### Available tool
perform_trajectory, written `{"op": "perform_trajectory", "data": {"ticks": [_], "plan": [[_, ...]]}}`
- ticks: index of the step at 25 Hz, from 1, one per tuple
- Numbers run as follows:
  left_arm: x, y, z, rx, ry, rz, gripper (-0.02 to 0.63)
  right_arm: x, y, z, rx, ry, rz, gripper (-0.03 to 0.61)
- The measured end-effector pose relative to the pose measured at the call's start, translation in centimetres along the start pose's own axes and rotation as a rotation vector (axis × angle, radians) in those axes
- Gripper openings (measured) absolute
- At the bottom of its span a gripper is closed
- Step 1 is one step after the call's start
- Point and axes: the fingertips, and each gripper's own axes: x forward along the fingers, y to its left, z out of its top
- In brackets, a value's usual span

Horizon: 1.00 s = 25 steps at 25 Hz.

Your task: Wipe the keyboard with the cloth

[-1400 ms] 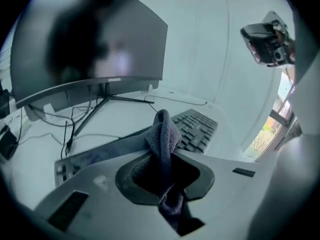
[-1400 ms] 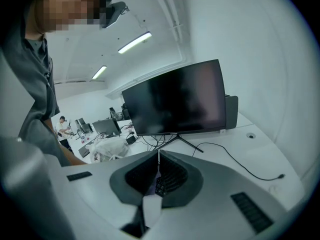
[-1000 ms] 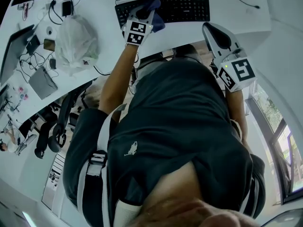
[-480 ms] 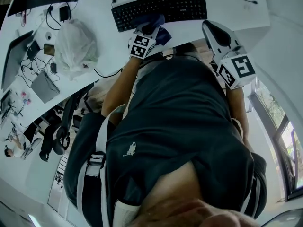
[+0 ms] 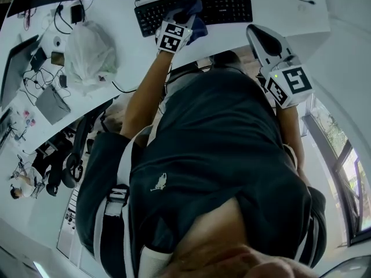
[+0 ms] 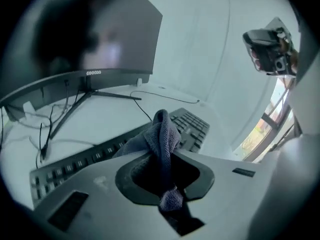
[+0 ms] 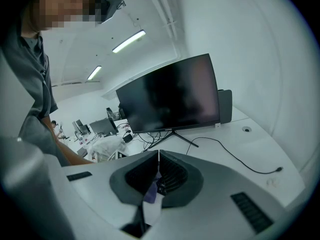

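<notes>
A black keyboard [image 5: 229, 7] lies at the far edge of the white desk [image 5: 284, 10] in the head view. My left gripper [image 5: 184, 15] is over the keyboard's left-middle part and is shut on a dark blue cloth [image 5: 195, 22] that rests on the keys. In the left gripper view the cloth [image 6: 162, 134] bunches up between the jaws, with the keyboard [image 6: 192, 126] just beyond it. My right gripper [image 5: 264, 39] hangs at the desk's near right edge, apart from the keyboard. Its jaws are shut in the right gripper view [image 7: 158, 166], and they grip no task object.
A white plastic bag [image 5: 90, 54], cables and small devices [image 5: 52, 100] crowd the desk's left part. A dark monitor [image 7: 170, 96] stands behind the keyboard, with a thin cable [image 7: 240, 159] trailing right of it. The person's body fills the lower head view.
The left gripper pulled the cloth back to the keyboard's near edge, then pushed it forward onto the keys again. The right gripper stayed put.
</notes>
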Motion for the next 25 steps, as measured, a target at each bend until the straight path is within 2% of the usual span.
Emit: {"op": "perform_trajectory", "data": {"ticks": [3, 5, 7, 10, 13, 15, 17, 21, 23, 25], "plan": [[-1.1, -4.4, -3.9, -0.079, 0.026, -0.072, 0.044, -0.3, -0.7, -0.4, 0.015, 0.001, -0.014, 0.011], [-1.5, -6.0, -4.9, -0.063, 0.035, -0.090, 0.044, -0.2, -0.8, -0.6, 0.020, 0.004, -0.009, 0.011], [-1.4, -5.9, -2.9, -0.020, -0.009, -0.084, 0.044, -0.1, -0.9, -0.7, 0.020, 0.004, -0.001, 0.011], [-0.4, -2.9, 2.5, 0.048, -0.066, -0.034, 0.044, -0.1, -0.7, -0.9, 0.018, 0.004, 0.008, 0.011], [1.7, 0.7, 4.9, 0.055, -0.049, 0.011, 0.044, -0.3, -0.3, -1.1, 0.015, 0.002, 0.011, 0.011], [2.5, 1.4, 3.7, 0.016, -0.024, 0.025, 0.044, -0.7, -0.4, -1.2, 0.018, 0.001, 0.007, 0.011], [2.1, 0.1, 2.0, -0.011, -0.029, 0.028, 0.043, -1.2, -0.8, -1.4, 0.026, 0.001, 0.000, 0.011], [0.3, -6.1, -2.6, -0.096, 0.015, -0.072, 0.043, -1.7, -1.9, -2.2, 0.048, 0.004, -0.018, 0.011], [-0.4, -8.4, -3.7, -0.074, 0.040, -0.105, 0.043, -1.6, -2.0, -2.4, 0.052, 0.005, -0.013, 0.011], [-0.2, -8.4, -2.2, -0.031, 0.010, -0.093, 0.043, -1.6, -2.0, -2.3, 0.050, 0.003, -0.003, 0.011]]}}
